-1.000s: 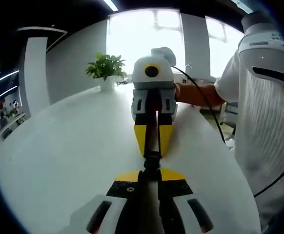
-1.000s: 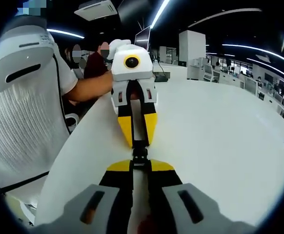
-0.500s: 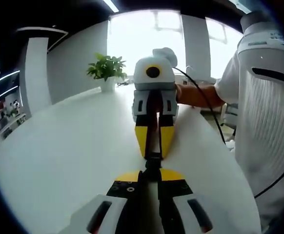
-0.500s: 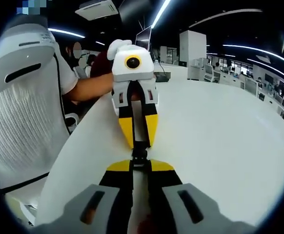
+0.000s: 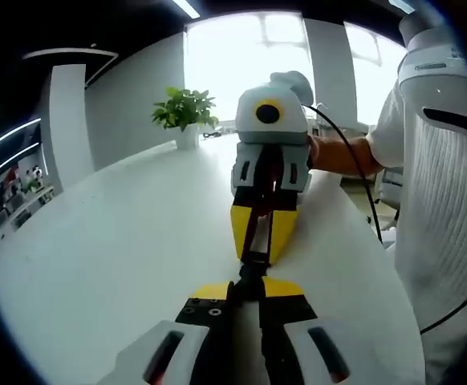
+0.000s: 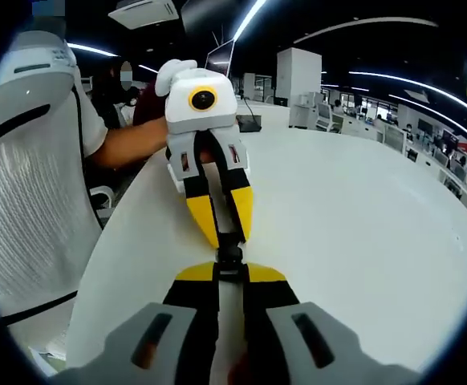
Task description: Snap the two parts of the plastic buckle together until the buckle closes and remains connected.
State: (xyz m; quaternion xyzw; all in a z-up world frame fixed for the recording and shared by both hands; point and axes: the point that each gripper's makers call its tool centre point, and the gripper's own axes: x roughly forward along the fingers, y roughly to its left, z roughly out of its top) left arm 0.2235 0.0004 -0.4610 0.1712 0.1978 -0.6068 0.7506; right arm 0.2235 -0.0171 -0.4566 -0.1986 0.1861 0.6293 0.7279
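A small black plastic buckle hangs just above the white table, pinched from both ends. My left gripper rises from the bottom of the left gripper view, shut on the buckle's near half. Facing it, my right gripper has its yellow fingers closing on the far half. In the right gripper view the same buckle sits between my right gripper and the left gripper. The two halves look joined, but the seam is too small to tell.
A person in a white striped shirt stands at the table's edge, forearm behind the right gripper, with a black cable trailing. A potted plant stands at the far end. The broad white tabletop spreads to the other side.
The opposite gripper looms larger and slightly tilted in both views. The two grippers have drawn a little closer together, and less of the buckle shows between the tips.
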